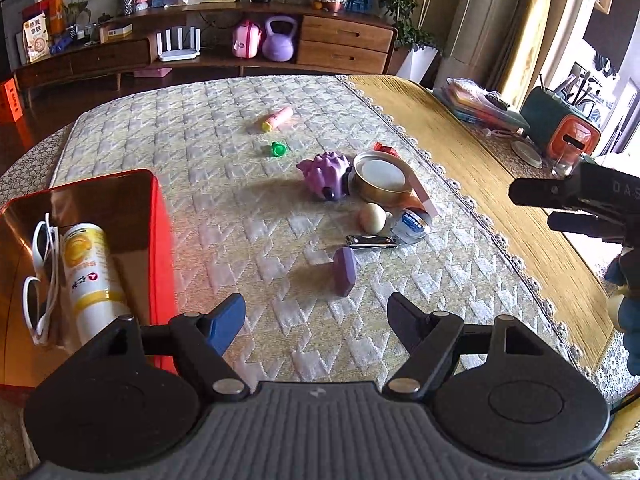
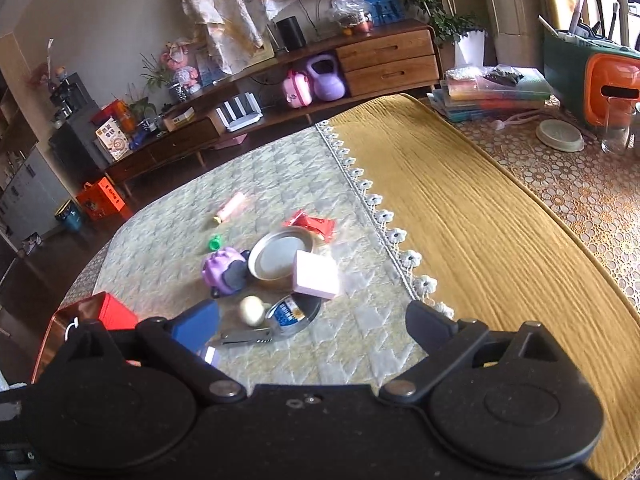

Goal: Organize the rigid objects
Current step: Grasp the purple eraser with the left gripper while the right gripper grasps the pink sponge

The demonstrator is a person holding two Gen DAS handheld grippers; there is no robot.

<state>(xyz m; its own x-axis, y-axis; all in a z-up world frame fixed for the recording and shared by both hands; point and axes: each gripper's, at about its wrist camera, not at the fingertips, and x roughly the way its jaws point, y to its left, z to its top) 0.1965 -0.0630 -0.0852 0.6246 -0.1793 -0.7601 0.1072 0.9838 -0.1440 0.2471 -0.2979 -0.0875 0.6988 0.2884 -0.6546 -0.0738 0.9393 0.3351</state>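
A red box point(image 1: 160, 240) at the left holds a white-and-yellow bottle point(image 1: 92, 276) and white sunglasses point(image 1: 40, 276); it also shows in the right wrist view point(image 2: 114, 314). On the quilted mat lie a purple block point(image 1: 346, 272), nail clippers point(image 1: 372, 241), an egg point(image 1: 373, 218), a tape roll point(image 1: 412, 226), a metal bowl point(image 1: 380, 178), a purple toy point(image 1: 326, 174), a green cap point(image 1: 277, 149) and a pink tube point(image 1: 277, 119). My left gripper point(image 1: 316, 320) is open and empty, just before the purple block. My right gripper point(image 2: 316, 324) is open and empty, above the clippers point(image 2: 246, 337) and tape roll point(image 2: 294, 314).
A pink box point(image 2: 316, 274) leans on the bowl point(image 2: 280, 258), with a red wrapper point(image 2: 310, 224) behind. A yellow cloth point(image 2: 460, 220) lies to the right. Stacked folders point(image 2: 492, 92), a glass point(image 2: 616, 128) and an orange-green container point(image 2: 608, 84) stand at the far right. A wooden sideboard point(image 1: 240, 48) is beyond the table.
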